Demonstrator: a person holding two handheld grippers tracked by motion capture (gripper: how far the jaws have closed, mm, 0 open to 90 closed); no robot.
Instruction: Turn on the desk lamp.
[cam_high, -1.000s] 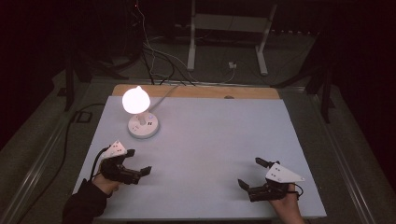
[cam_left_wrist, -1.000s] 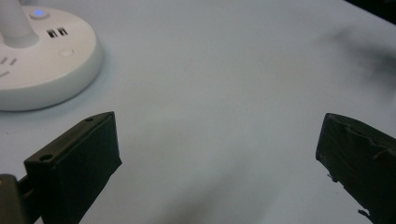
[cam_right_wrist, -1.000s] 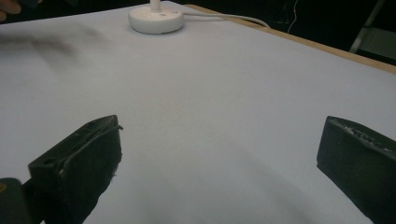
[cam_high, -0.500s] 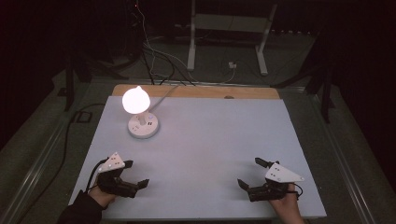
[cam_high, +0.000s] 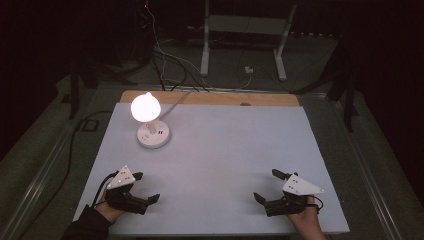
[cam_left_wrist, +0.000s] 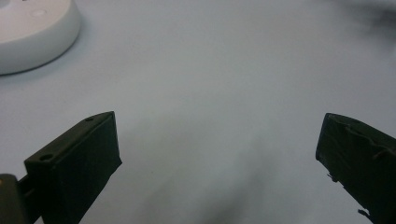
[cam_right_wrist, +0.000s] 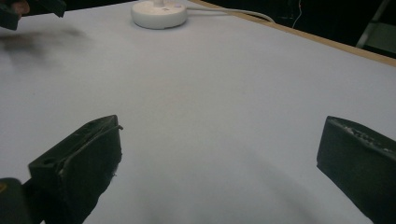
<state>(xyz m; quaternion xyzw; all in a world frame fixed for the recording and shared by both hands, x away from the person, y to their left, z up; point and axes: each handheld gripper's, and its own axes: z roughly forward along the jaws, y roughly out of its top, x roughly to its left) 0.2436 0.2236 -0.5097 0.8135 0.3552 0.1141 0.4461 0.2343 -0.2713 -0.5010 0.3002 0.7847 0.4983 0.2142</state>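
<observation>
Dark floor and trailing cables surrounded the pale blue table, lit by a white lamp on its round base at the far left. Near the front edge, the left gripper and right gripper rested wide open, holding nothing. With no object set out, waiting low and well apart seemed wise.

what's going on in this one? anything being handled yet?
Nothing is being handled. A person holds the left gripper and the right gripper low over the near edge of the table, one at each side. Both have their jaws wide apart with nothing between them. The one thing on the table is a lit lamp on a round white base at the far left, its cable running off the back edge.
</observation>
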